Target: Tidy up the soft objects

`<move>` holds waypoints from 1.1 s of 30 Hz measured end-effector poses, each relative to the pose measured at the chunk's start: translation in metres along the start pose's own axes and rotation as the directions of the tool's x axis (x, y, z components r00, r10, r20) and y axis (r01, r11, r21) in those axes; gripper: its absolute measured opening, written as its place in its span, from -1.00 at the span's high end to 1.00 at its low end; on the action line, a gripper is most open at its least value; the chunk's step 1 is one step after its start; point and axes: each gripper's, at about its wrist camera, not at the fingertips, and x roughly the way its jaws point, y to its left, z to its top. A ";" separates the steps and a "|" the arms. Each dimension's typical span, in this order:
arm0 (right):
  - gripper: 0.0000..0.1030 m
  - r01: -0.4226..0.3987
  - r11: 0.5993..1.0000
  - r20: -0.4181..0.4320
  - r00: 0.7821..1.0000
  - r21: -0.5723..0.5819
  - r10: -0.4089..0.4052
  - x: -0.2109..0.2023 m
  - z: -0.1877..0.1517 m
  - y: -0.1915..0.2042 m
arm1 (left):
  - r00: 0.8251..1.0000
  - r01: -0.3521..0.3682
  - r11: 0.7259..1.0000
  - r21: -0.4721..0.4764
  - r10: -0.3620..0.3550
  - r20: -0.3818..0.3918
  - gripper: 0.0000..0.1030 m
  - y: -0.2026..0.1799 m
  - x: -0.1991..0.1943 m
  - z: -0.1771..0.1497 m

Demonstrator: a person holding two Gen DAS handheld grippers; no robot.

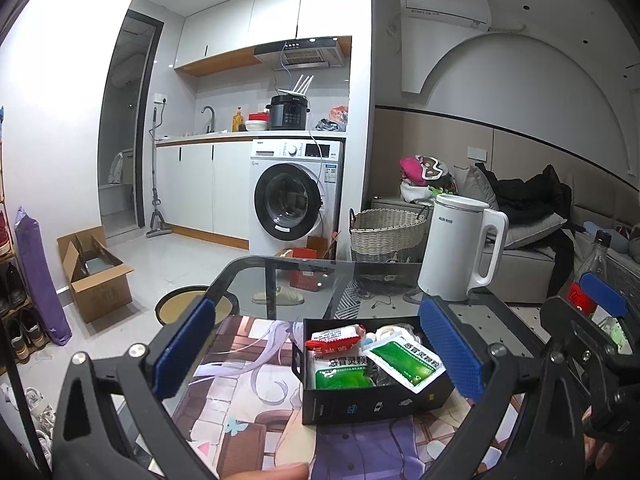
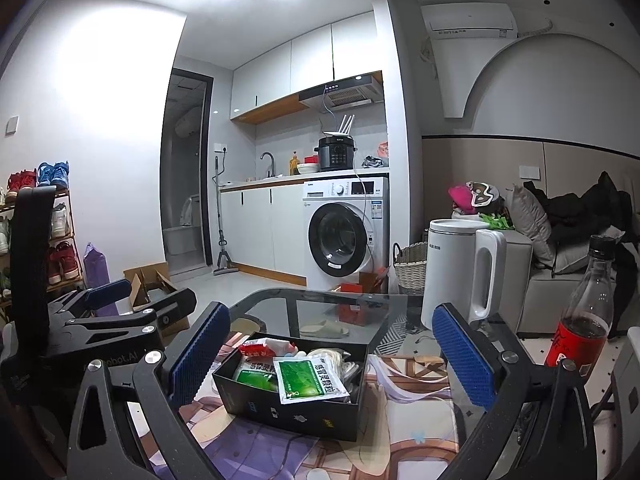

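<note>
Black cardboard forms the open box that sits on a printed mat on the glass counter, low and centre-right in the left wrist view and low centre in the right wrist view. Inside it lie soft packets: a green and white sachet tilted over the box's right side with one corner over the rim, a second green sachet flat beneath it, a red and white packet at the upper left of the box, and some white items behind that are too crowded to tell apart.

Both tools hover short of the box, touching nothing. The left hand-held gripper has its blue-padded fingers wide apart, one at lower left and one at lower right of its frame, with the box showing between them. The right hand-held gripper is likewise spread wide, its pads flanking the box and gripping nothing. Each tool shows in the other's view: the right one at the far right edge of the left wrist view, the left one at the left edge of the right wrist view.

Behind the box, toward the upper right, a white kettle stands on the counter, and a cola bottle stands further right. A fingertip shows at the bottom edge of the left wrist view.
</note>
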 end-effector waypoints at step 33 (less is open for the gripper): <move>-0.99 0.000 1.000 -0.009 1.000 -0.001 0.000 0.002 0.002 0.000 | 1.000 0.004 1.000 -0.002 -0.004 0.012 -1.00 0.001 0.000 -0.002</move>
